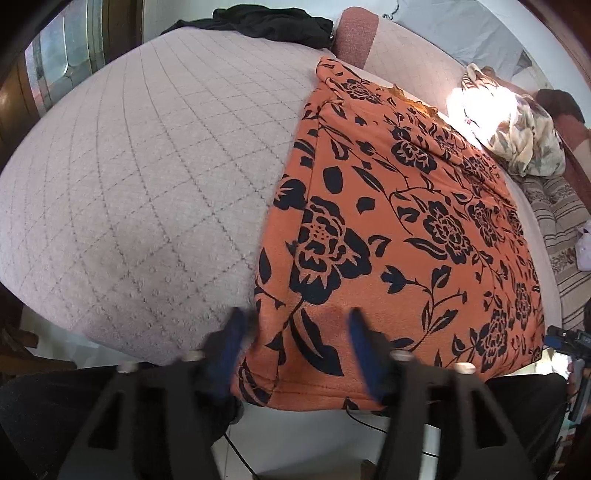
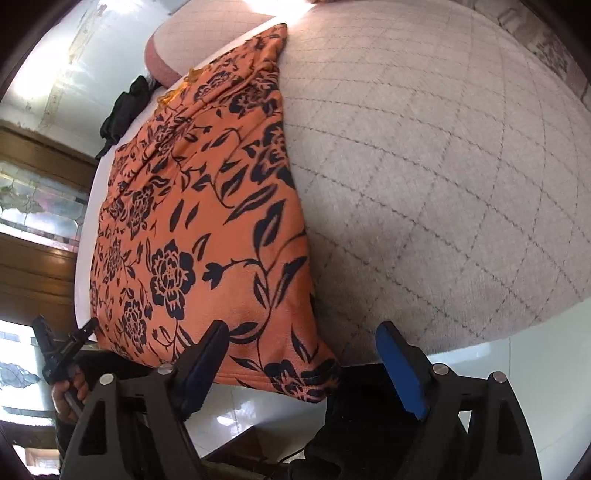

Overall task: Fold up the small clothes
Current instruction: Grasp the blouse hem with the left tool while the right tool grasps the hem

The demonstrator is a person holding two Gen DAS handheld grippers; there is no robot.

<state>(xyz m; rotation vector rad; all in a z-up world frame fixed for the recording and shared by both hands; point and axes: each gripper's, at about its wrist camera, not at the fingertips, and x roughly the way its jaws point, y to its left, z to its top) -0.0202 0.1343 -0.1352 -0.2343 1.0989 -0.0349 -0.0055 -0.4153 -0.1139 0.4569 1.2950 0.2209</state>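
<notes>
Nearest the lens, the left tool point(image 1: 295, 325) stands with its blue pads spread wide, straddling the near left corner of the orange floral garment point(image 1: 399, 229); it has hold of nothing, and its pads are blurred. The right tool point(image 2: 303, 343) is likewise wide open and empty, its two pads set either side of the garment's near right corner, which droops a little over the edge of the bed point(image 2: 443, 166).

The garment lies flat along the bed, its near hem hanging just past the edge, its far end narrowing toward a pinkish bolster point(image 1: 356, 33). It looks already folded lengthwise, so a crosswise fold is likely next.

The risks, as I judge them: a pad closing on only the top layer would peel the fold apart when lifted; a pad closing too deep could pinch the quilted cover as well and drag it along. Because the hem overhangs, an uneven lift could let the soft cloth slide off toward the floor.

The bed wears a pale quilted cover with a diamond stitch. Farther off lie a black garment point(image 1: 258, 22) at the far edge and a crumpled cream floral cloth point(image 1: 517, 136) in bright sunlight. Dark wooden doors with patterned glass point(image 2: 33, 199) stand to one side.
</notes>
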